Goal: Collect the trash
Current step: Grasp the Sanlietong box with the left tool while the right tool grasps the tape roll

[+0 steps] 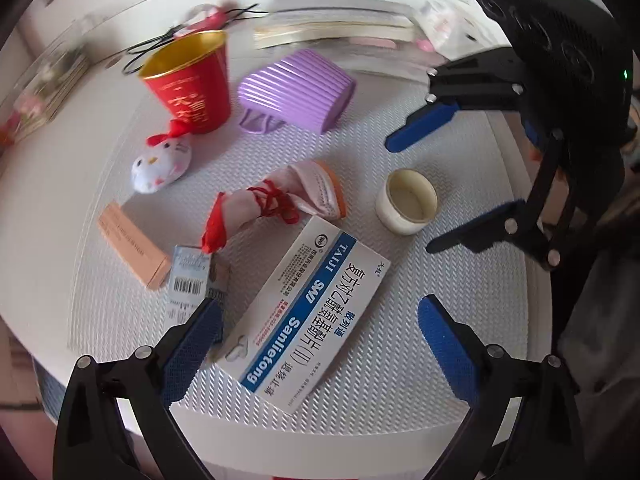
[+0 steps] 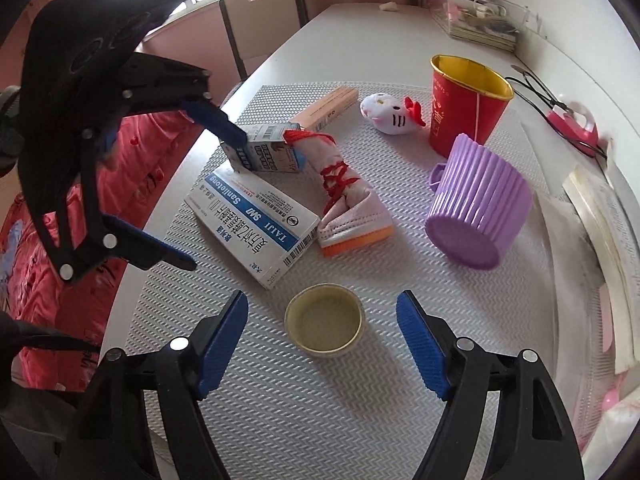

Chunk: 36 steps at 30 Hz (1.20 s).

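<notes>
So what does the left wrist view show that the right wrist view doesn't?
Only the left wrist view shows the right gripper from outside, open above the round lid.

Only the right wrist view shows the left gripper from outside, open by the medicine box, plus the chair and clear case.

Both show the red cup, purple basket, plush toy, tied mask and mat.

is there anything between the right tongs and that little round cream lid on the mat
Nothing visible. The right tongs are open, and the round lid lies on the bare mat just ahead of the tips, in line with the gap. The medicine box sits beyond it, apart.
</notes>
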Each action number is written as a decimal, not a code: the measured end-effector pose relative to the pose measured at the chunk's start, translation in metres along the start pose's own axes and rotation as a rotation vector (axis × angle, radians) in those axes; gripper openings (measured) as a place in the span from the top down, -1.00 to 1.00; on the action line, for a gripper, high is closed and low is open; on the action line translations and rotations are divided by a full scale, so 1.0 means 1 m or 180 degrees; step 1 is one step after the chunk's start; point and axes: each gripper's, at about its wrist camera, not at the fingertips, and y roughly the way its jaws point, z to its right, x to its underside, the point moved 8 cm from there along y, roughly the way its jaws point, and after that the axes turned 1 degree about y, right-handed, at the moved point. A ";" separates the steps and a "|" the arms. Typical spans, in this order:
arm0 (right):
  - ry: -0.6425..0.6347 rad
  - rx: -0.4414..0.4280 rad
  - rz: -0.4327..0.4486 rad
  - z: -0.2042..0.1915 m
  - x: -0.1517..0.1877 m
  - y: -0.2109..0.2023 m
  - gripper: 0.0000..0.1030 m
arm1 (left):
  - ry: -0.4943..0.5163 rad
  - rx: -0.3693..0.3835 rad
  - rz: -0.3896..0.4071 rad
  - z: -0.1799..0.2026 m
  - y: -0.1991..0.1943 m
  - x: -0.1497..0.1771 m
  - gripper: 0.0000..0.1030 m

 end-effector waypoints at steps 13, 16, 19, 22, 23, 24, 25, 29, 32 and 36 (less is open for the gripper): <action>-0.0125 -0.0030 -0.0073 0.002 0.009 0.018 -0.01 | 0.0622 -0.0129 -0.0286 0.010 0.033 -0.009 -0.37; -0.0133 -0.0020 -0.0060 0.006 0.009 0.017 0.13 | 0.0497 0.0062 -0.0267 0.012 0.030 -0.012 -0.32; -0.0234 -0.0022 -0.0075 0.005 0.008 0.017 0.17 | 0.0597 -0.0012 -0.0309 0.013 0.029 -0.007 -0.32; -0.0327 -0.0017 -0.0083 0.004 0.008 0.017 0.17 | 0.0502 0.0028 -0.0327 0.017 0.028 -0.010 -0.32; -0.0345 -0.0020 -0.0091 0.003 0.007 0.017 0.18 | 0.0453 0.0044 -0.0321 0.018 0.027 -0.011 -0.32; -0.0380 -0.0008 -0.0096 0.004 0.006 0.016 0.18 | 0.0422 0.0034 -0.0303 0.019 0.025 -0.013 -0.32; -0.0420 -0.0008 -0.0084 0.003 0.006 0.015 0.18 | 0.0399 0.0051 -0.0302 0.021 0.023 -0.014 -0.32; -0.0519 -0.0055 -0.0088 0.003 0.005 0.009 0.18 | 0.0285 0.0066 -0.0217 0.030 0.009 -0.020 -0.32; -0.0577 -0.0107 -0.0095 0.000 0.001 0.003 0.18 | 0.0256 0.0013 -0.0178 0.028 -0.004 -0.019 -0.32; -0.0678 -0.0213 -0.0047 -0.010 -0.004 -0.008 0.18 | 0.0055 -0.0074 -0.0079 0.035 -0.020 -0.015 -0.32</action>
